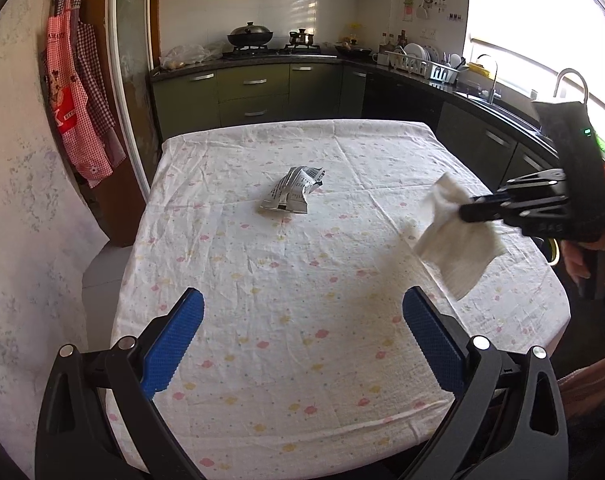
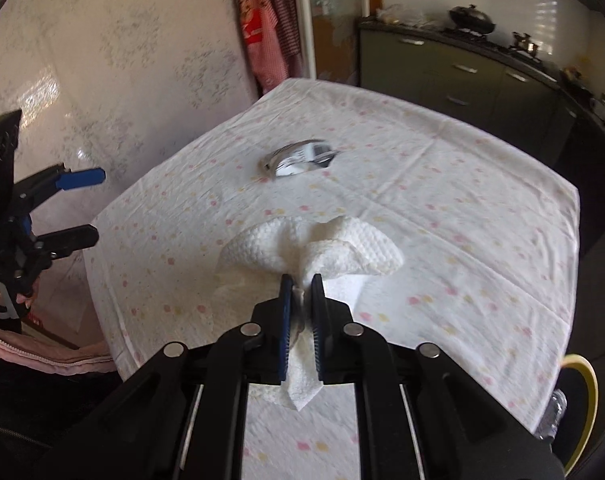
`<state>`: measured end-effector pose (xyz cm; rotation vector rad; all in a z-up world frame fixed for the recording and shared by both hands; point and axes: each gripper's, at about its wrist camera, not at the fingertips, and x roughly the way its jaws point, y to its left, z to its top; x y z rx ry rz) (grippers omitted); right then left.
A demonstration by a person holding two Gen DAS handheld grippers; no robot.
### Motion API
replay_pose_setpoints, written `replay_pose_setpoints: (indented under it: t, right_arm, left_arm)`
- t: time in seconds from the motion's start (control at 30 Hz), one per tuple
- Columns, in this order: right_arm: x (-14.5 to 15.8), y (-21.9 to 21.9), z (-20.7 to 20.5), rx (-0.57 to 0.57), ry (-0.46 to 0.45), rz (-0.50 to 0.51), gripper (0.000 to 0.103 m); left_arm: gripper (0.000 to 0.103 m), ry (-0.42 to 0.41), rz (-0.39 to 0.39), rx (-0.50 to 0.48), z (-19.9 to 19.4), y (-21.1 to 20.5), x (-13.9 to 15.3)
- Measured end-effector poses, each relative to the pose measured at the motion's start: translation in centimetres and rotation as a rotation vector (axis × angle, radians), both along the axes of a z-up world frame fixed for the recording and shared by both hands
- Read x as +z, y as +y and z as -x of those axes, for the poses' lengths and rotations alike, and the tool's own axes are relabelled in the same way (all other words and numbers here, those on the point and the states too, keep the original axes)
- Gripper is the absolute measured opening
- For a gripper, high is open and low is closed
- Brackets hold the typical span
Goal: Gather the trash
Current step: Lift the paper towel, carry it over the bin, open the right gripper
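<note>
A crumpled printed wrapper [image 1: 293, 195] lies near the middle of the table; it also shows in the right wrist view [image 2: 300, 157]. My right gripper [image 2: 301, 282] is shut on a white paper towel [image 2: 314, 246] and holds it above the table's right side; the towel [image 1: 458, 240] hangs from that gripper [image 1: 464, 213] in the left wrist view. My left gripper [image 1: 302, 310] is open and empty above the near part of the table, well short of the wrapper. It shows at the left in the right wrist view [image 2: 90, 206].
The table wears a white cloth with pink and yellow dots [image 1: 286, 352]. Kitchen cabinets [image 1: 254, 92] and a stove with a wok [image 1: 250, 36] stand behind it. A sink counter [image 1: 498, 120] runs on the right. Aprons [image 1: 78, 112] hang on the left wall.
</note>
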<state>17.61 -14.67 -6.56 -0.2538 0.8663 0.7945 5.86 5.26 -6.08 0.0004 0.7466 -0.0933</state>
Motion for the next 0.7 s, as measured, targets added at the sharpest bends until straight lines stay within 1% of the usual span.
replay_pose_setpoints:
  t: [0.23,0.33,0.4,0.53,0.63,0.7]
  right_arm:
    - [3.1,-5.0,1.4,-0.097,-0.07,-0.018,0.009]
    - [3.9,-7.7,1.6,-0.166,-0.089,-0.01,0.009]
    - [4.1,-9.8,1.2,-0.234,-0.094,0.004,0.009]
    - [4.1,-16.0,0.0,-0.429,-0.088,0.033,0.009]
    - [3.2,-20.5,-1.2,-0.562,-0.071,0.07,0.009]
    - [2.2,-23.0,-2.1,-0.628,-0.048,0.096,0.009]
  left_arm:
    - [0.098,0.004,-0.017,-0.029,-0.4,-1.5,-0.1]
    - [0.098,0.008,-0.022,-0.045,-0.5,-2.1,-0.2]
    - [0.098,0.009,-0.021,-0.058,-0.5,-2.6,-0.2]
    - [0.098,0.019,-0.016,-0.073,-0.8,-3.2,-0.5]
    - [0.098,0.031,-0.013,-0.082,-1.2,-3.7,-0.9]
    - [0.098,0.037,-0.015,-0.087,-1.4,-4.1,-1.0]
